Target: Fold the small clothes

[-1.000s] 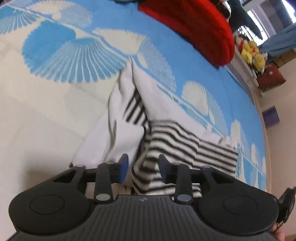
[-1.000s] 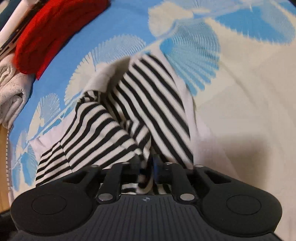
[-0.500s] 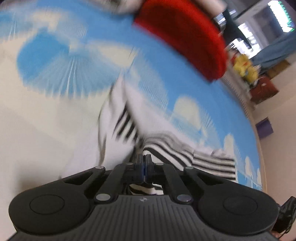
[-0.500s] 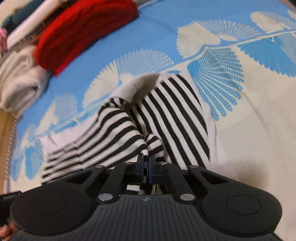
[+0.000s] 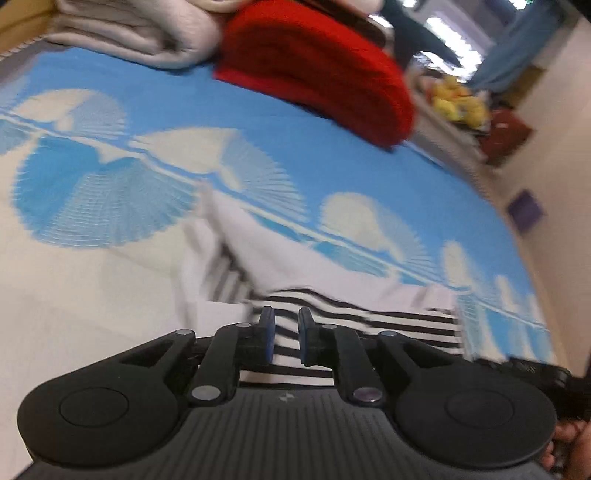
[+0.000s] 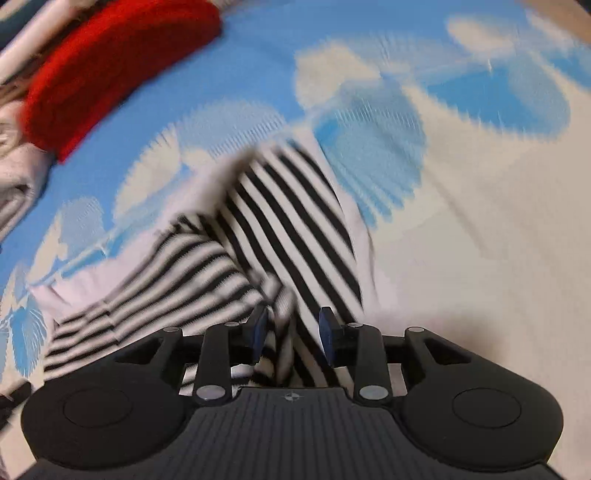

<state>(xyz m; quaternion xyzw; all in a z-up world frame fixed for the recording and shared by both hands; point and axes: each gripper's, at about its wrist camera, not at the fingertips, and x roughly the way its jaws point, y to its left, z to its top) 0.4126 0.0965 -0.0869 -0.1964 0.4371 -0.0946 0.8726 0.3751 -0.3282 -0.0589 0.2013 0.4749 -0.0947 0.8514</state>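
both pairs of jaws stand parted. the left gripper shows a narrow gap between its blue-padded fingers, with striped cloth visible through the gap; whether the pads touch it cannot be told. the right gripper is spread wider, and a bunched fold of the same cloth sits loose between its fingers, nearer the left one, with nothing clamped.

the black-and-white striped garment lies crumpled on the blue and cream fan-patterned bedspread, right in front of both grippers. in the left wrist view its plain white side runs away from the gripper, with the stripes nearest the fingers. a folded red knit rests well beyond it at the far edge of the bed, beside a folded pale grey blanket. both views are motion-blurred.
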